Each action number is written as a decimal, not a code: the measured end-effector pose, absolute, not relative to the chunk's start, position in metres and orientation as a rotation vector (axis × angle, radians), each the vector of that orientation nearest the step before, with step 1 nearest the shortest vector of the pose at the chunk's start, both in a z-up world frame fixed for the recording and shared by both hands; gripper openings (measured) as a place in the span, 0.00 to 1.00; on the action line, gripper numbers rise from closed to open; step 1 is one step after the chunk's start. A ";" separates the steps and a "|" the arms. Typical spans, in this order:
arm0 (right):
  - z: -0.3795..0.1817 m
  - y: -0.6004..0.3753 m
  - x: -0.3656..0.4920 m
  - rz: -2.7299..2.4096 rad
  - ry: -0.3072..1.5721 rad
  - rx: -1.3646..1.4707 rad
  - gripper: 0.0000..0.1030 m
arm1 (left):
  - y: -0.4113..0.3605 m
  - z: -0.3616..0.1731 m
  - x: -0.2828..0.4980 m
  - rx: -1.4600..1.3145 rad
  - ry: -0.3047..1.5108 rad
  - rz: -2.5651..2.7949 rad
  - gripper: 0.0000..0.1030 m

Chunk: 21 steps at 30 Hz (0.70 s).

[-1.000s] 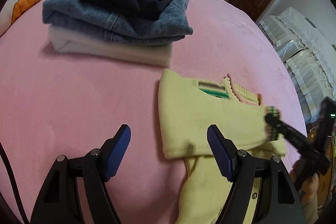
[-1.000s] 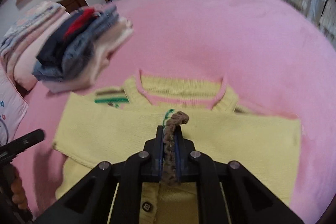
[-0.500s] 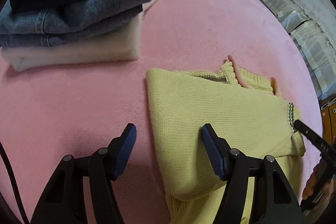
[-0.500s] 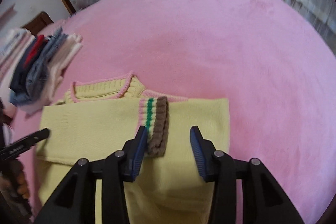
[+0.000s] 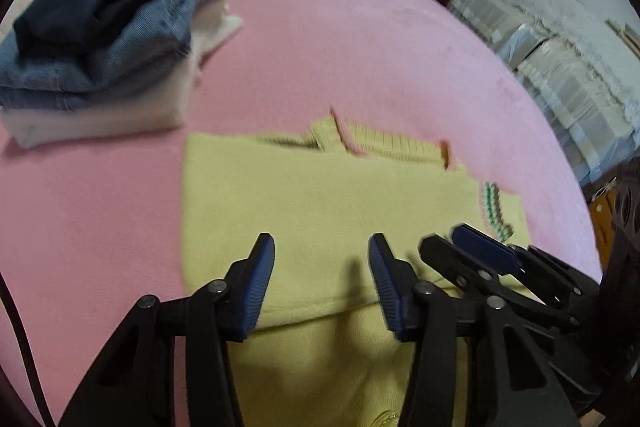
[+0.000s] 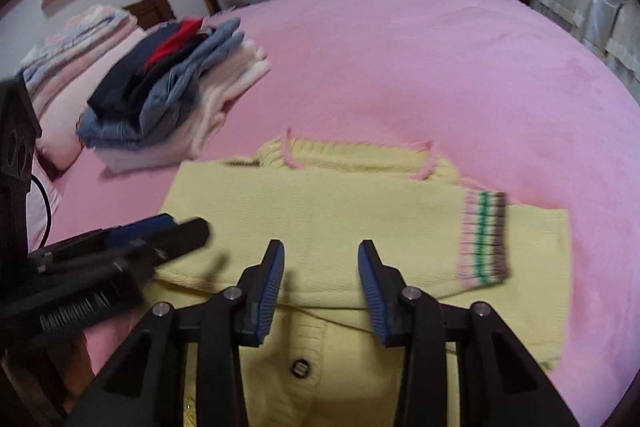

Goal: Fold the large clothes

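Note:
A pale yellow knit cardigan (image 5: 312, 195) with pink collar trim lies on the pink bed, both sleeves folded across its chest. It also shows in the right wrist view (image 6: 320, 203), where a striped cuff (image 6: 484, 239) lies at the right and a dark button (image 6: 299, 367) shows below. My left gripper (image 5: 320, 267) is open and empty just above the folded sleeve. My right gripper (image 6: 320, 267) is open and empty above the cardigan's middle. Each gripper appears in the other's view, the right one (image 5: 472, 251) and the left one (image 6: 160, 231).
A stack of folded clothes (image 5: 104, 39), navy, denim and white, sits at the back left of the pink bed (image 5: 360, 47); it also shows in the right wrist view (image 6: 172, 95). Folded bedding (image 6: 72, 59) lies behind it. Covered furniture (image 5: 560, 59) stands past the bed's right edge.
My right gripper has let go of the striped cuff, which now lies on the cardigan's right side, and has drawn back. Both grippers have moved together over the cardigan's middle.

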State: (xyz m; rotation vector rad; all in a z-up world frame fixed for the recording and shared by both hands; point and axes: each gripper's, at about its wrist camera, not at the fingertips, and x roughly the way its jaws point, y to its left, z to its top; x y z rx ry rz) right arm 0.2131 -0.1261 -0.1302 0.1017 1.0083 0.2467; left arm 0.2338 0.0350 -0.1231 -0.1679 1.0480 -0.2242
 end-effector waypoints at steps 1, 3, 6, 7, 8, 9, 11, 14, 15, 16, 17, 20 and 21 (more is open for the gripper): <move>-0.137 -0.127 0.216 0.225 1.022 0.085 0.24 | 0.031 -0.131 0.234 -0.143 1.070 -0.217 0.45; -0.142 -0.145 0.215 0.163 1.013 0.068 0.19 | 0.031 -0.143 0.233 -0.100 1.080 -0.211 0.44; -0.144 -0.185 0.211 0.064 1.014 0.112 0.06 | 0.042 -0.142 0.228 -0.108 1.060 -0.247 0.43; -0.145 -0.196 0.210 0.063 1.020 0.143 0.00 | 0.046 -0.141 0.228 -0.116 1.062 -0.256 0.42; -0.145 -0.203 0.208 0.064 1.025 0.163 0.00 | 0.049 -0.142 0.227 -0.124 1.064 -0.262 0.42; -0.144 -0.210 0.205 0.031 1.021 0.163 0.00 | 0.052 -0.141 0.227 -0.133 1.064 -0.266 0.41; -0.140 -0.216 0.201 0.021 1.016 0.178 0.00 | 0.056 -0.141 0.226 -0.150 1.067 -0.271 0.41; -0.138 -0.213 0.200 -0.016 1.021 0.159 0.06 | 0.060 -0.138 0.225 -0.171 1.074 -0.264 0.42; -0.137 -0.212 0.198 -0.009 1.026 0.169 0.06 | 0.058 -0.136 0.223 -0.170 1.076 -0.259 0.44; -0.137 -0.210 0.196 -0.005 1.034 0.180 0.06 | 0.055 -0.135 0.222 -0.164 1.079 -0.255 0.46; -0.135 -0.209 0.193 0.000 1.036 0.190 0.06 | 0.053 -0.131 0.220 -0.156 1.081 -0.252 0.49; -0.123 -0.212 0.177 0.020 1.026 0.201 0.06 | 0.047 -0.120 0.212 -0.134 1.076 -0.234 0.63; -0.119 -0.213 0.171 0.020 1.020 0.195 0.06 | 0.047 -0.114 0.209 -0.129 1.069 -0.228 0.64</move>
